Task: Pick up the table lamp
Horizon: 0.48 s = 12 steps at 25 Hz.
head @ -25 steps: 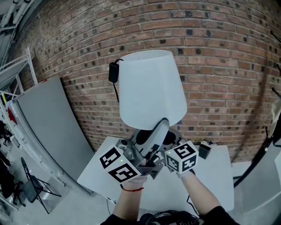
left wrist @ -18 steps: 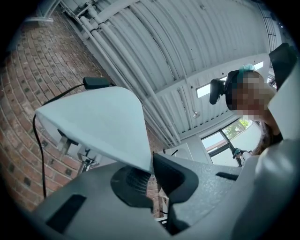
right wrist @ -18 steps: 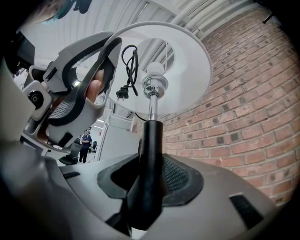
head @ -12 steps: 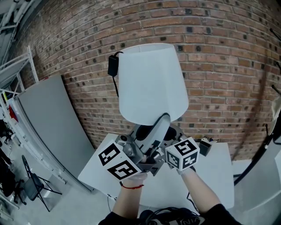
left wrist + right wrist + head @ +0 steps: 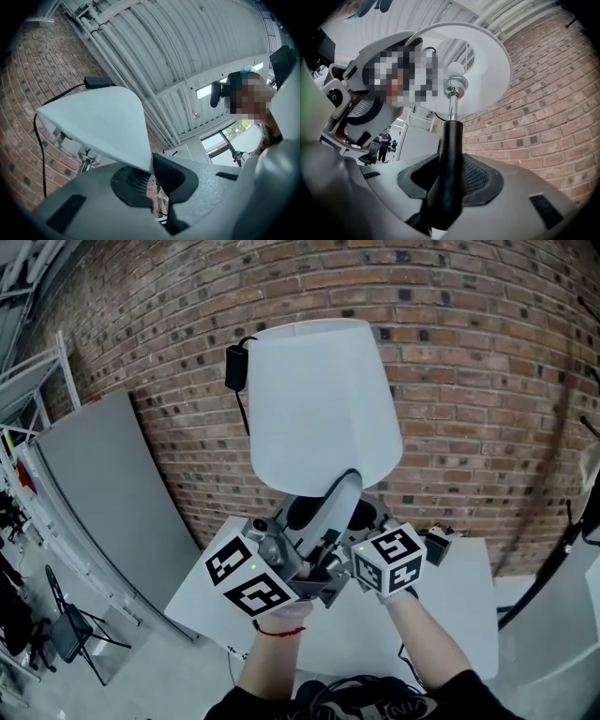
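Observation:
The table lamp is held up in the air above the white table (image 5: 455, 615). Its white shade (image 5: 319, 409) tilts in front of the brick wall. My left gripper (image 5: 345, 486) reaches up from below and is shut on the shade's lower rim; in the left gripper view the shade's (image 5: 98, 122) edge is pinched between the jaws of the left gripper (image 5: 151, 171). My right gripper (image 5: 450, 183) is shut on the lamp's black stem (image 5: 451, 150), with the bulb (image 5: 454, 70) and the shade's (image 5: 485, 65) underside above it. In the head view the lamp's base is hidden behind the grippers.
A black plug (image 5: 235, 367) on the lamp's cord hangs beside the shade. A small black box (image 5: 436, 545) lies on the table's far side. A grey panel (image 5: 103, 493) leans on the brick wall at the left, with a folding chair (image 5: 66, 634) below it.
The lamp sits slightly higher and further left in the head view. Both grips are unchanged.

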Each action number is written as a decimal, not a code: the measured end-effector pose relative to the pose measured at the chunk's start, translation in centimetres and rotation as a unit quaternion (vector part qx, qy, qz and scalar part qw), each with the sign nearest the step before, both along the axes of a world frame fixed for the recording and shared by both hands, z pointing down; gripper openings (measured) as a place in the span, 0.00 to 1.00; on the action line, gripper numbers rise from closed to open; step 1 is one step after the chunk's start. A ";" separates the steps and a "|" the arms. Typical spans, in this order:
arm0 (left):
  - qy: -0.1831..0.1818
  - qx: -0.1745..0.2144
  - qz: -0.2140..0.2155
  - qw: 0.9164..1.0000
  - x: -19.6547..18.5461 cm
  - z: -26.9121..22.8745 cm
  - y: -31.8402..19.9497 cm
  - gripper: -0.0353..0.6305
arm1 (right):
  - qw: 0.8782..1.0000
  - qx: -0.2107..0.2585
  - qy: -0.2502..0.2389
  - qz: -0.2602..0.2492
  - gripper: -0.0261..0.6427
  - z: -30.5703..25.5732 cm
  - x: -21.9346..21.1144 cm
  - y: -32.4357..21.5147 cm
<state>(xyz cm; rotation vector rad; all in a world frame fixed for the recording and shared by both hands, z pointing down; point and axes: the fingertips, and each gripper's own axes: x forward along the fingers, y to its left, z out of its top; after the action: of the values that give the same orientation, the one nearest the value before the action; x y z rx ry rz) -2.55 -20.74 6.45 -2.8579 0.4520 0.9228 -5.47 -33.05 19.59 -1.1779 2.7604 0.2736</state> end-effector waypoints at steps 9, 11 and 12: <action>0.004 -0.005 0.005 1.000 -0.2 0.0 -0.3 0.08 | 1.000 0.000 0.003 0.006 0.26 0.0 0.0 -0.3; 0.005 -0.005 0.005 1.000 -0.2 0.0 -0.3 0.08 | 1.000 0.000 0.003 0.007 0.26 0.0 0.0 -0.3; 0.005 -0.005 0.005 1.000 -0.2 -0.1 -0.3 0.08 | 1.000 0.001 0.004 0.008 0.26 0.0 0.0 -0.3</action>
<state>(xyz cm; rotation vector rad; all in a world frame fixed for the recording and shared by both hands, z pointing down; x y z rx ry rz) -2.73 -21.07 6.38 -2.8686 0.4435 0.9394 -5.42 -33.37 19.54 -1.2007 2.7577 0.2816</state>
